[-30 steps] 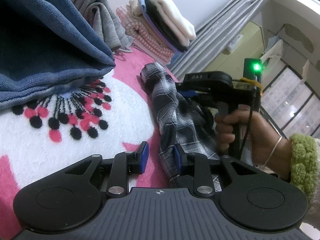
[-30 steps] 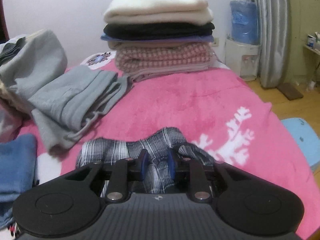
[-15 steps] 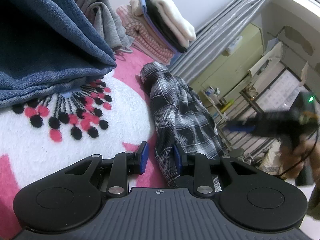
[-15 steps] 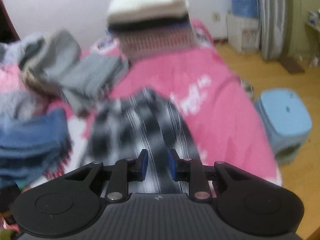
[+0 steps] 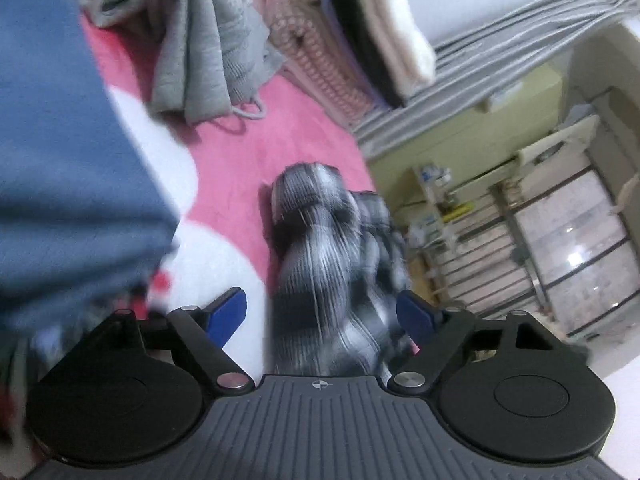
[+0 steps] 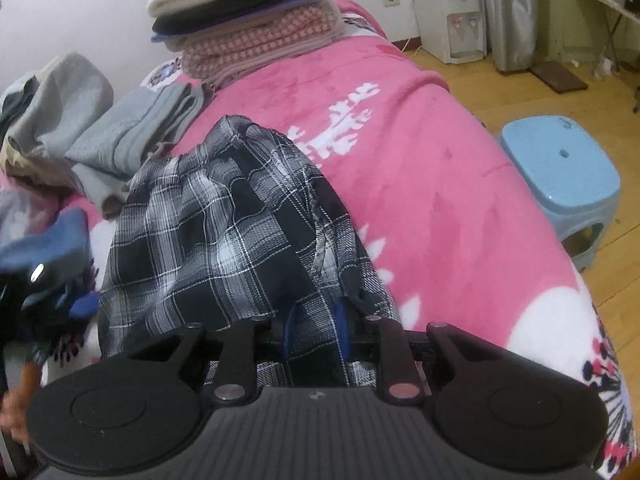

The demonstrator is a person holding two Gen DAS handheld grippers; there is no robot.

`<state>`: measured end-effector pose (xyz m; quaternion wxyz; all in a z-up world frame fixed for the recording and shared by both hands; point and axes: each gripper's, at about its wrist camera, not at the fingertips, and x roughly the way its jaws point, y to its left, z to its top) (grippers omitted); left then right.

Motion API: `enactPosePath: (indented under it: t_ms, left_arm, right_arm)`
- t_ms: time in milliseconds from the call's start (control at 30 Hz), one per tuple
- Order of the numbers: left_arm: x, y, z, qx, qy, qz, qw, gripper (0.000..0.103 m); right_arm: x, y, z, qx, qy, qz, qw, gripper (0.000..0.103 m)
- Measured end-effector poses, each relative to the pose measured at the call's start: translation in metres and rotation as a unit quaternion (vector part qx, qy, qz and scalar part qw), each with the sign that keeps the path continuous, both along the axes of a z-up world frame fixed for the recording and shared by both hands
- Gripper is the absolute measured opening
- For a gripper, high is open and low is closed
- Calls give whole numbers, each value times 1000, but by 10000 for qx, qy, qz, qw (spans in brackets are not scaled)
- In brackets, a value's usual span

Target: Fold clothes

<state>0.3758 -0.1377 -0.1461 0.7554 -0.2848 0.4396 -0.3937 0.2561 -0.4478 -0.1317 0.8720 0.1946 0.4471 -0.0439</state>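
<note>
Plaid shirt (image 6: 224, 220): crumpled on the pink blanket (image 6: 440, 184), near its edge.
Right gripper (image 6: 316, 330): clamped on the shirt's near hem.
Left gripper (image 5: 322, 314): jaws opening, blurred shirt between them, pads clear of it.
Folded stack (image 6: 248, 28): beyond the shirt.
Blue stool (image 6: 560, 168): beside the bed.

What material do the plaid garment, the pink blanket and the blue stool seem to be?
Plaid garment: thin woven cloth, probably cotton, matte; it drapes in soft folds.
Pink blanket: plush fleece, by its fuzzy nap with a slight sheen.
Blue stool: moulded plastic, smooth and slightly glossy.
</note>
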Motion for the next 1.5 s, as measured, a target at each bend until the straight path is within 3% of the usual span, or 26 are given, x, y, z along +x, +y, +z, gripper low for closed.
enactPosePath:
  t_ms: [167, 267, 367, 433, 467, 533, 633, 800, 967, 1133, 1233, 1333, 1433, 1500]
  left_arm:
    - [10, -29, 1, 416, -243, -261, 9985, 84]
    - [11, -38, 2, 555, -332, -195, 9977, 73]
    - [13, -44, 1, 625, -254, 21, 9977, 47]
    - [12, -49, 1, 807, -270, 129, 9963, 23]
    - [10, -52, 2, 889, -356, 158, 9953, 19]
    - [0, -54, 11, 1039, -685, 210, 9920, 10]
    - [-17, -54, 29, 1051, -1243, 165, 9865, 8]
    - [-58, -59, 70, 932, -2303, -267, 9683, 7]
    - [-114, -60, 101, 750, -3217, -847, 9401, 7]
    - [-183, -53, 117, 600, -3973, -1507, 9032, 7]
    - [-231, -43, 120, 638, -4429, -1912, 8736, 7]
    - [-280, -35, 112, 725, -4829, -2438, 8380, 7]
    - [-324, -28, 94, 861, -5064, -2963, 8052, 7]
    - [-348, -23, 71, 1129, -5144, -3349, 7814, 7]
  right_arm:
    - [-5, -3, -3, 55, -72, -86, 9999, 23]
    - [-6, -3, -4, 105, -121, -176, 9997, 23]
    - [-7, -3, -5, 126, -155, -294, 9994, 23]
    - [-7, -3, -5, 142, -165, -355, 9991, 23]
    - [-8, -2, -5, 138, -166, -389, 9990, 23]
    - [-8, -1, -5, 133, -160, -451, 9988, 23]
    - [-13, -4, 1, 291, -242, -630, 9973, 23]
    - [-61, -20, 35, 801, -1001, -1054, 9861, 24]
    - [-150, -37, 86, 1513, -1933, -1237, 9615, 24]
    - [-267, -36, 129, 2293, -2870, -1510, 9177, 25]
    - [-341, -20, 142, 2571, -3250, -1801, 8921, 25]
    - [-409, 2, 140, 2748, -3440, -2123, 8724, 25]
    - [-469, 29, 123, 2863, -3364, -2589, 8590, 25]
    - [-508, 46, 102, 3159, -3367, -2959, 8362, 25]
